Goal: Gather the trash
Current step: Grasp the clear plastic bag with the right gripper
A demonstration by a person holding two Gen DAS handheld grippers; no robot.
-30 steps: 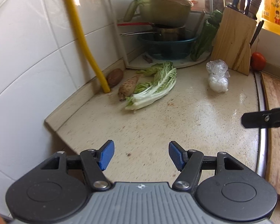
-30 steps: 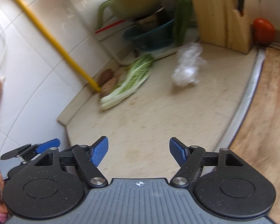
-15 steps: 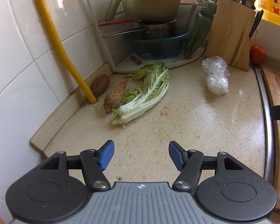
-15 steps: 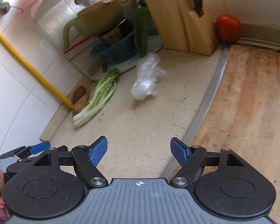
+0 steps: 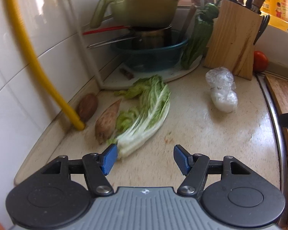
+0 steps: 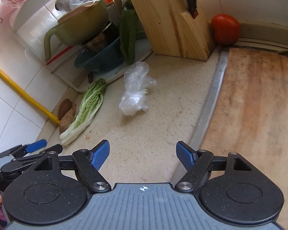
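A crumpled clear plastic bag (image 5: 221,90) (image 6: 135,92) lies on the speckled countertop (image 5: 201,134) in front of the wooden knife block (image 5: 234,44). A loose cabbage leaf (image 5: 146,113) (image 6: 86,109) lies to its left, its white stem end just ahead of my left gripper (image 5: 145,160). That gripper is open, nothing between its blue pads. My right gripper (image 6: 143,156) is also open and empty, well short of the bag. The left gripper's blue tip (image 6: 35,146) shows at the right wrist view's lower left.
Two brown root vegetables (image 5: 105,120) lie by a yellow hose (image 5: 38,65) at the tiled wall. A rack holds a green pot (image 5: 142,9) and a teal basin (image 5: 153,55). A tomato (image 6: 224,28) sits behind the knife block. A wooden cutting board (image 6: 259,105) lies at the right.
The left gripper has advanced toward the cabbage leaf, whose stem now lies by its left pad. The right gripper has swung right and nearer the bag. Both stayed open.
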